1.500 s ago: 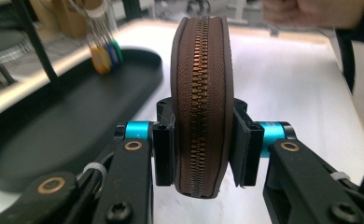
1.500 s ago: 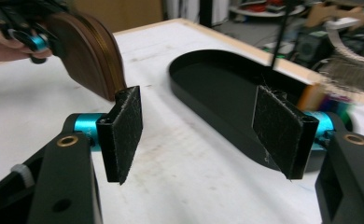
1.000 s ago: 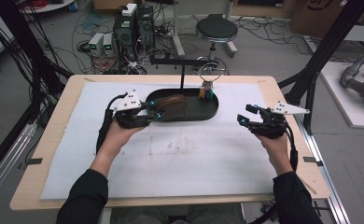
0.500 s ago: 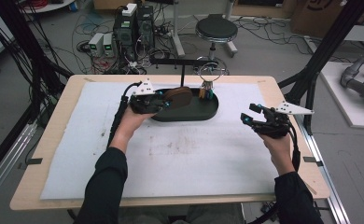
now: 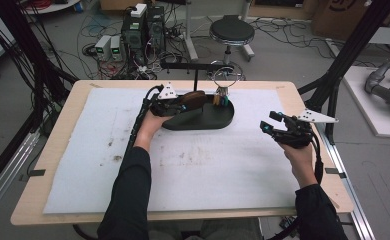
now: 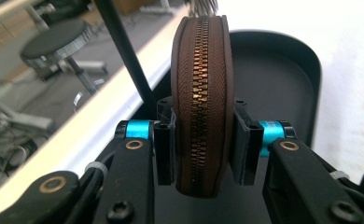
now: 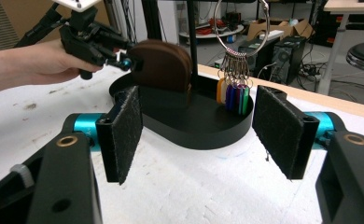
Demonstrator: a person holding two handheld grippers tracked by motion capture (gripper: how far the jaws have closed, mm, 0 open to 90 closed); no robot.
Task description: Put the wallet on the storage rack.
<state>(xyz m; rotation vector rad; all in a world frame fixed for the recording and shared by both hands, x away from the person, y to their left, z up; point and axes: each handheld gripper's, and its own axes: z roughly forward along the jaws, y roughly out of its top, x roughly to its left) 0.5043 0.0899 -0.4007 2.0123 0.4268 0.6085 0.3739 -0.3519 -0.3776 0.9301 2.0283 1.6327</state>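
Brown leather-look pouch [image 6: 201, 93] with brass-coloured metal zip, matt black plastic tray [image 5: 218, 117], shiny metal key ring [image 7: 240, 28], rough white foam sheet [image 5: 193, 165], pale wood surface [image 5: 63, 135].

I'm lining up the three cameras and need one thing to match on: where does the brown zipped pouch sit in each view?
High view: brown zipped pouch at upper centre, over the black tray, in the left gripper.
Left gripper view: centre, zipper edge facing the camera, clamped between the jaws.
Right gripper view: upper left of centre.
Shared landmark: the black tray.
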